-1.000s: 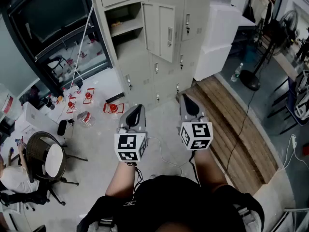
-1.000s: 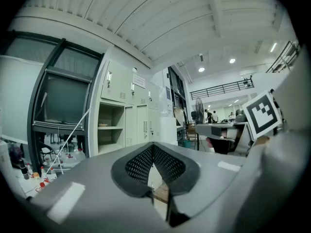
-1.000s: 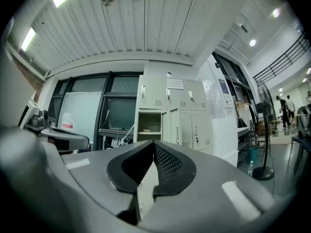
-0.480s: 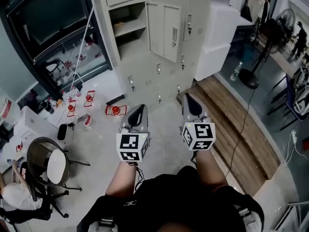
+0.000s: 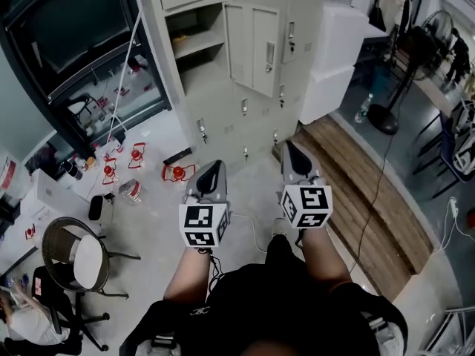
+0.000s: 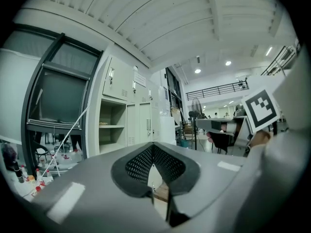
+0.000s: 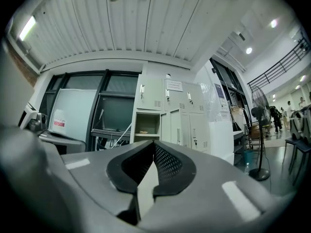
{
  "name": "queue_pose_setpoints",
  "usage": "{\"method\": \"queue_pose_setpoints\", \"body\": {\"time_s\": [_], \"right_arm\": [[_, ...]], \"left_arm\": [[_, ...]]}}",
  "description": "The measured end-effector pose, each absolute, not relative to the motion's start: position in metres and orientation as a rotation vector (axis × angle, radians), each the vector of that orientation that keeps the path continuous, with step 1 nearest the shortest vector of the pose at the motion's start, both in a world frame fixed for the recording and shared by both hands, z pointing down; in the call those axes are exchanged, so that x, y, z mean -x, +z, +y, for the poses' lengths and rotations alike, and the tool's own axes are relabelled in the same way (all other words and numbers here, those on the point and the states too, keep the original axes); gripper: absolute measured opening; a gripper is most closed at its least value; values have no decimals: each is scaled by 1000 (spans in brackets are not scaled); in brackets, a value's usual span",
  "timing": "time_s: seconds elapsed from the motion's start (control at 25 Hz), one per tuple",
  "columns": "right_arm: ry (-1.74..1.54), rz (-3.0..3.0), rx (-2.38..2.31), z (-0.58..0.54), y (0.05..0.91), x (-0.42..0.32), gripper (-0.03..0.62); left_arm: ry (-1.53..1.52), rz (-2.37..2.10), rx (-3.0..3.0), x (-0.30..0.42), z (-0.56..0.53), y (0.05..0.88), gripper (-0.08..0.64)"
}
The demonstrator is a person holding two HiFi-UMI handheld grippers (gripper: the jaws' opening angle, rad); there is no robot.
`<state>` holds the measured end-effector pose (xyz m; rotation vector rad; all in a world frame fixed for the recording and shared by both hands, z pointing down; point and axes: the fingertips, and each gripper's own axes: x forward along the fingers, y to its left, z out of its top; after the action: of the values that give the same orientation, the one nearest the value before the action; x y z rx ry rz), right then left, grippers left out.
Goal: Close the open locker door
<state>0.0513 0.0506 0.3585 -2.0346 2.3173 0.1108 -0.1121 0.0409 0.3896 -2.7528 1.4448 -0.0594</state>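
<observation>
Grey left tongs closed, empty, right tongs closed, empty, locker door open

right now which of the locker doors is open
The locker door in the second row from the top, swung outward beside the exposed shelved compartment. The other locker doors around it sit flush and shut.

Pale grey locker door hangs swung open, seemingly about halfway.
</observation>
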Motion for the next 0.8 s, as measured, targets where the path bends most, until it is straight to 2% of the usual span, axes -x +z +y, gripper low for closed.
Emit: {"method": "queue_pose_setpoints", "body": {"time_s": [0.36,0.8], "right_arm": [[112,2328,1983,-43,359,-83,11],[84,2400,1899,-187,349,-159,11]], "left_arm": [[2,1514,2703,91,-45,380,0],[-54,1554,2692,0,-181,376,0]]}}
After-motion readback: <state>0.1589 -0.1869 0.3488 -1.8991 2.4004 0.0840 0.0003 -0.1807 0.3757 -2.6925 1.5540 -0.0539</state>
